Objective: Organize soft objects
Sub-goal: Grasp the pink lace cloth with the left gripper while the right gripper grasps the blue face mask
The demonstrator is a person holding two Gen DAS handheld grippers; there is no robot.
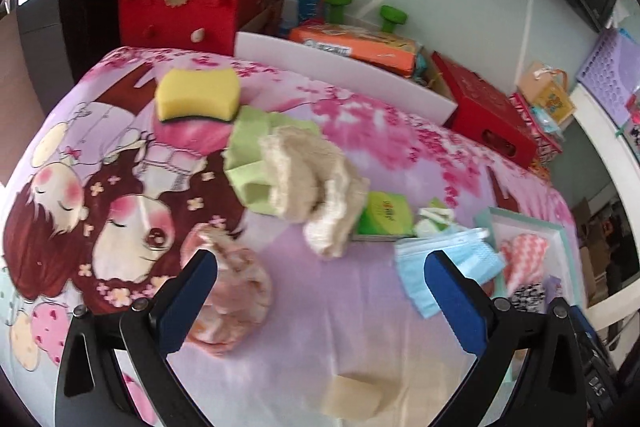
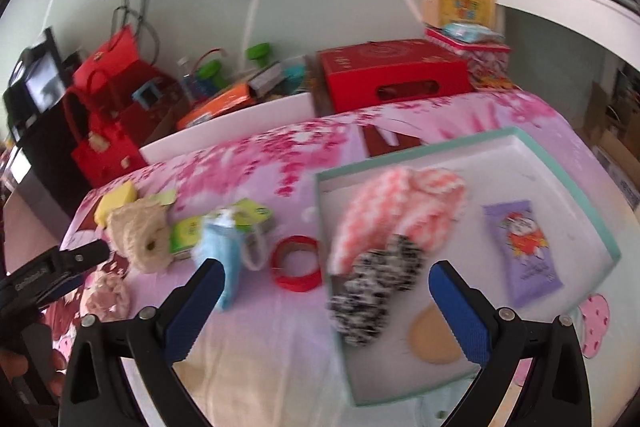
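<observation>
Pink scrunchie [image 1: 230, 301] is what I'd take next: it lies on the printed cloth [image 1: 360, 307] just beside the left finger [image 1: 188, 301] of my left tool [image 1: 320, 299], partly behind that finger, so it sits off to the left of the gap rather than inside it. The left tool stands fully open with nothing between its fingers; only bare cloth and a beige pad [image 1: 354, 397] show low in the gap. The scrunchie is a rounded bundle with no clear long axis, so I judge any approach angle will do once the tool shifts left over it.

My right tool [image 2: 326, 307] is also open and empty. It hovers over the near left corner of the box [image 2: 560, 187], where the pink-white fluffy piece [image 2: 400, 207], the black-white fluffy piece [image 2: 372, 291], a purple packet [image 2: 528, 247] and a round tan pad [image 2: 432, 341] already lie. From that view the scrunchie [image 2: 106, 297] is far to the left, close under the left tool [image 2: 60, 267], so the left hand is plainly the nearer 1.

Other soft things still outside the box: cream towel [image 1: 316, 183], sponge [image 1: 198, 95], masks [image 1: 448, 259]. The frames are motion-blurred, so finer contact I cannot tell.
</observation>
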